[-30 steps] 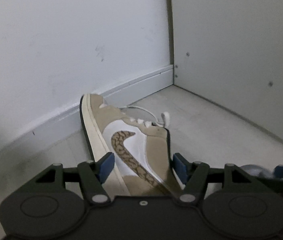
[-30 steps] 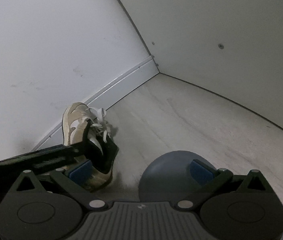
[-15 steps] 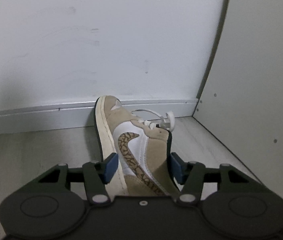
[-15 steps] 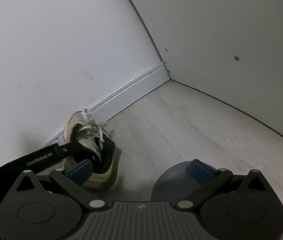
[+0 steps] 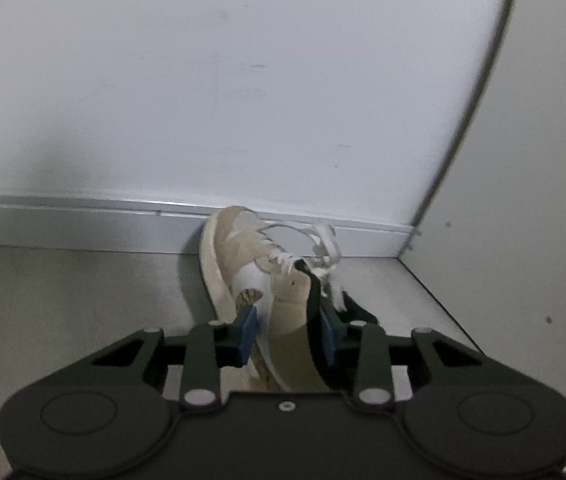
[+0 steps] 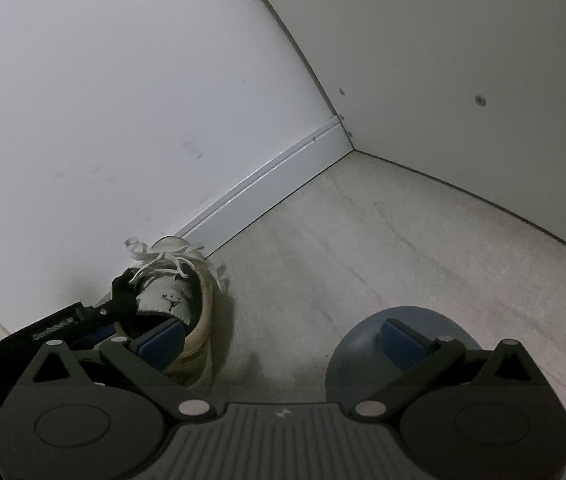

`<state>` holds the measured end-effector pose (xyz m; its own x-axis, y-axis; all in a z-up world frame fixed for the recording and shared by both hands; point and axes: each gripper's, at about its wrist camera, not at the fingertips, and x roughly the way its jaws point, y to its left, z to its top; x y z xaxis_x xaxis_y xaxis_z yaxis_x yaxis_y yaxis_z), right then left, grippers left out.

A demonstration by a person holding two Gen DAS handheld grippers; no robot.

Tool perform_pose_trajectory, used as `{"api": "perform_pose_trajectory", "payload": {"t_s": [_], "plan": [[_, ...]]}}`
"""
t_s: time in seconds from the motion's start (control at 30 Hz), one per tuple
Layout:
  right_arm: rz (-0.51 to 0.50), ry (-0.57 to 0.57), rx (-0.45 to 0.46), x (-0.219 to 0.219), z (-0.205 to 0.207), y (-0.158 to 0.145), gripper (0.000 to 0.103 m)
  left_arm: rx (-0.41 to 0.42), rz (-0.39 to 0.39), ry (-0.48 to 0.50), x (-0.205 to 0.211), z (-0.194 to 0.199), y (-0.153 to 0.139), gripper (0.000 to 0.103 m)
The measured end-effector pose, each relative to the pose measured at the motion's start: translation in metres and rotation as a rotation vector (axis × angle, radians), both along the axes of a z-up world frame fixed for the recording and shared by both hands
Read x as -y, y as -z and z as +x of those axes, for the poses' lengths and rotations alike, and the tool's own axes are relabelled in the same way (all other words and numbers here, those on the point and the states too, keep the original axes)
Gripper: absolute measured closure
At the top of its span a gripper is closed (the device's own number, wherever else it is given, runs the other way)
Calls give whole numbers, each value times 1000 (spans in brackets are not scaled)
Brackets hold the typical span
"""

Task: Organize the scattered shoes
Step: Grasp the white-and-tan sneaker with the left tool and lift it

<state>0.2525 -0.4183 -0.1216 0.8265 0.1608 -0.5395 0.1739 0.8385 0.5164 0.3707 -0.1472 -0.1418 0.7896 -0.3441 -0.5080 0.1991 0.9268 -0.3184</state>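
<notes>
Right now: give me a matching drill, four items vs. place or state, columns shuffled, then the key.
Things
1. left gripper
2. right gripper
3. tan sneaker
4. white laces

Place or state
A. toe against the baseboard
B. open, holding nothing
C. loose, spilling over the shoe
D. shut on the shoe's heel collar

Pairs: 1-D, 2-B, 3-A, 4-C

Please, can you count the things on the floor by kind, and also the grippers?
Shoes: 1, the tan sneaker held at its heel by the left gripper.
Round grey-blue objects: 1, under the right gripper.
Grippers: 2.
Total: 4.
</notes>
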Motion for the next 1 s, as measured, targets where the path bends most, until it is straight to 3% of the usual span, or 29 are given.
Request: {"api": "perform_pose_trajectory", "payload": {"t_s": [0.2,0.37,0.47,0.53,0.83,1.0], "plan": [[-19,-3,0,2,2,2,0,-50,-68,-42,-36,0,6,72],[-10,-6,-10,2,7,4,0,-72,-63,-50,-37,6,6,73],[-18,-12,-11,-1,8,3,0,-67,-74,-95,-40,3,6,86],[-19,-17,-8,-2,9,1,0,-59,-48,-95,-40,-2,8,87],[-21,-28,-4,-6,11,-3,0,-90,-88,-118,-67,-52,9,88],[-16,-47,6,-13,8,-7,0,-138,-110,-144,-79,-103,4,87]]}}
